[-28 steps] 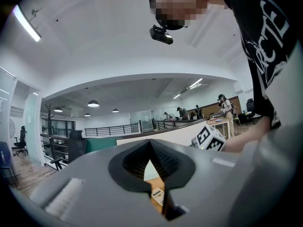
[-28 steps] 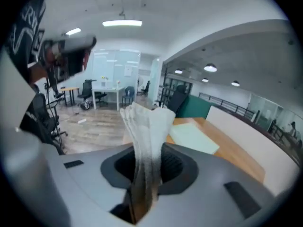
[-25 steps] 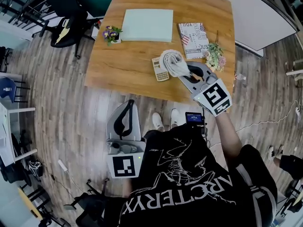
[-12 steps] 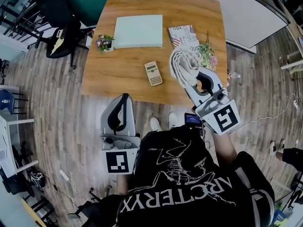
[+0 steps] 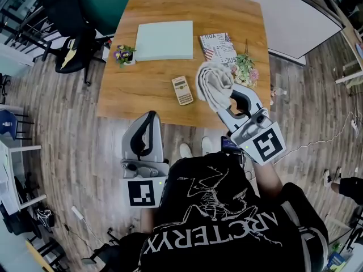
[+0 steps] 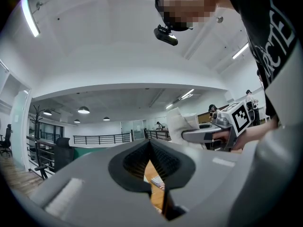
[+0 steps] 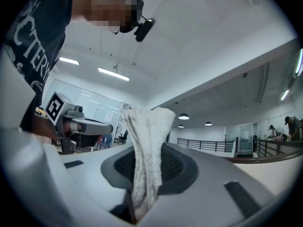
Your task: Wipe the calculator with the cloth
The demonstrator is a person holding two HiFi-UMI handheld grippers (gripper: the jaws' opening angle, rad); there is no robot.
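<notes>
my right gripper (image 5: 227, 97) is closed tight on the cloth (image 5: 214, 83). the cloth bunches out past the jaws just right of the calculator (image 5: 182, 90), and from above i cannot tell if the two touch. the calculator lies flat on the wooden surface (image 5: 153, 81), close to its near edge. beyond it sits a pale green board (image 5: 164, 39), and beyond and to its right a printed magazine (image 5: 218, 46). a spray of flowers (image 5: 245, 69) lies right of the cloth, and a small flower pot (image 5: 123, 52) stands well to the calculator's left. my left gripper (image 5: 148, 119) hangs nearer me than the calculator, off the surface and over the floor.

only the head view shows the calculator. the left gripper view shows its jaws meeting at the tips with nothing between them (image 6: 150, 141). the right gripper view shows the cloth (image 7: 147, 145) pinched deep between the pads and standing up out of them.
</notes>
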